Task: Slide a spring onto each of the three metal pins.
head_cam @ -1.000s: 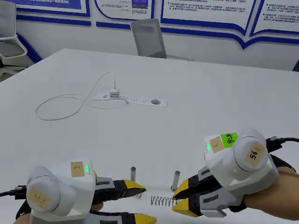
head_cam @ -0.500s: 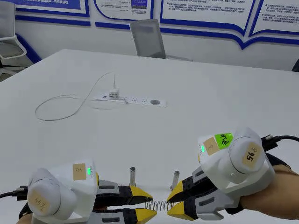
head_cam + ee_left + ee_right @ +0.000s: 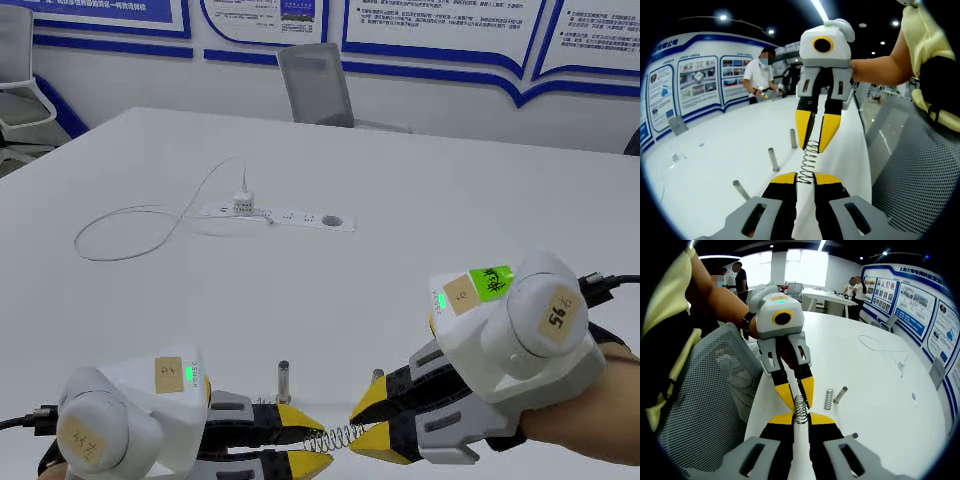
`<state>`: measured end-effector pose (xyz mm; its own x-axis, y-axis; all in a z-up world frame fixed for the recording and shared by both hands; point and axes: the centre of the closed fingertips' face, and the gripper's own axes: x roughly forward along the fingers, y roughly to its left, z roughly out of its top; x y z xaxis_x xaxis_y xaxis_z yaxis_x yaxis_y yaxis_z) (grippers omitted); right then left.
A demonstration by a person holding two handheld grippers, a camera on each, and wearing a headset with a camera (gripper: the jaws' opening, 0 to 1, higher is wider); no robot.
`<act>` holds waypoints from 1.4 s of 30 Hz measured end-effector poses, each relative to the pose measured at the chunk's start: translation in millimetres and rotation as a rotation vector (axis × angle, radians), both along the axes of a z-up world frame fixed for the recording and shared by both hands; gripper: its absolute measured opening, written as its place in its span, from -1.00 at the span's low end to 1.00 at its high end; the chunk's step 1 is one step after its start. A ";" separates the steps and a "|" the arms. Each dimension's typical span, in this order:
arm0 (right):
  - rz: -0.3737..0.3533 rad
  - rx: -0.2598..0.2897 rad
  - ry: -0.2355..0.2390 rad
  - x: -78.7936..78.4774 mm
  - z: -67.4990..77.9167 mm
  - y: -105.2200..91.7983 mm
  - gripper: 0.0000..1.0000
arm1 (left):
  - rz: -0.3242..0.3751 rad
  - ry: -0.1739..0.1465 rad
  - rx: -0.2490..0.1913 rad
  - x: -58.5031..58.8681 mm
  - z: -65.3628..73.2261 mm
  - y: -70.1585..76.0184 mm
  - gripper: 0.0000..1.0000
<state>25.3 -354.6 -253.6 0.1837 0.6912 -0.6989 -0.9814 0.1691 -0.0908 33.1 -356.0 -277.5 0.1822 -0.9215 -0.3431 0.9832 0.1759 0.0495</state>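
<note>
Step, prob.: spring [image 3: 335,437] handover pre-insertion. L tool [image 3: 312,452] and R tool [image 3: 366,428] each clamped shut on one spring end, just in front of pins [image 3: 284,377]. Next: one tool releases; other aligns spring w/ pin tip.

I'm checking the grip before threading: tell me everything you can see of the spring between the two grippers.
The spring is a thin coil of silvery bare wire, open-wound, slightly bowed. It spans the gap between the grippers, tilted, one end pinched between the left gripper's yellow tips, the other between the right gripper's. Nothing else touches it.
</note>
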 end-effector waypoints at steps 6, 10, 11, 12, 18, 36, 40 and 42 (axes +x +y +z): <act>0.010 0.030 -0.021 -0.2 11.1 10.1 -0.78 | -0.001 -0.006 -0.001 -0.5 1.2 -0.4 -0.76; 0.017 0.044 -0.034 -0.8 15.8 16.9 -0.78 | -0.006 -0.010 -0.002 -1.7 2.3 -1.2 -0.77; 0.019 0.046 -0.035 -1.2 16.6 18.2 -0.78 | -0.007 -0.012 -0.002 -2.0 2.7 -1.4 -0.77; 0.021 0.053 -0.040 -1.4 18.2 20.4 -0.78 | -0.010 -0.016 -0.002 -2.7 3.2 -1.8 -0.77; 0.029 0.073 -0.047 -2.2 21.2 28.3 -0.77 | -0.020 -0.025 -0.003 -4.1 5.1 -5.0 -0.77; -0.003 0.087 -0.029 2.1 17.0 26.4 -0.75 | -0.008 -0.011 -0.032 -1.0 5.6 -4.8 -0.78; -0.004 0.090 -0.031 2.3 17.1 27.2 -0.76 | -0.009 -0.011 -0.033 -1.2 6.0 -5.4 -0.78; -0.004 0.089 -0.034 2.5 17.1 27.5 -0.76 | -0.009 -0.015 -0.031 -0.5 5.8 -5.4 -0.78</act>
<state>27.8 -327.1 -236.5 0.2090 0.7493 -0.6284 -0.9773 0.1821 -0.1080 32.6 -361.4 -271.7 0.1791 -0.9331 -0.3118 0.9838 0.1692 0.0588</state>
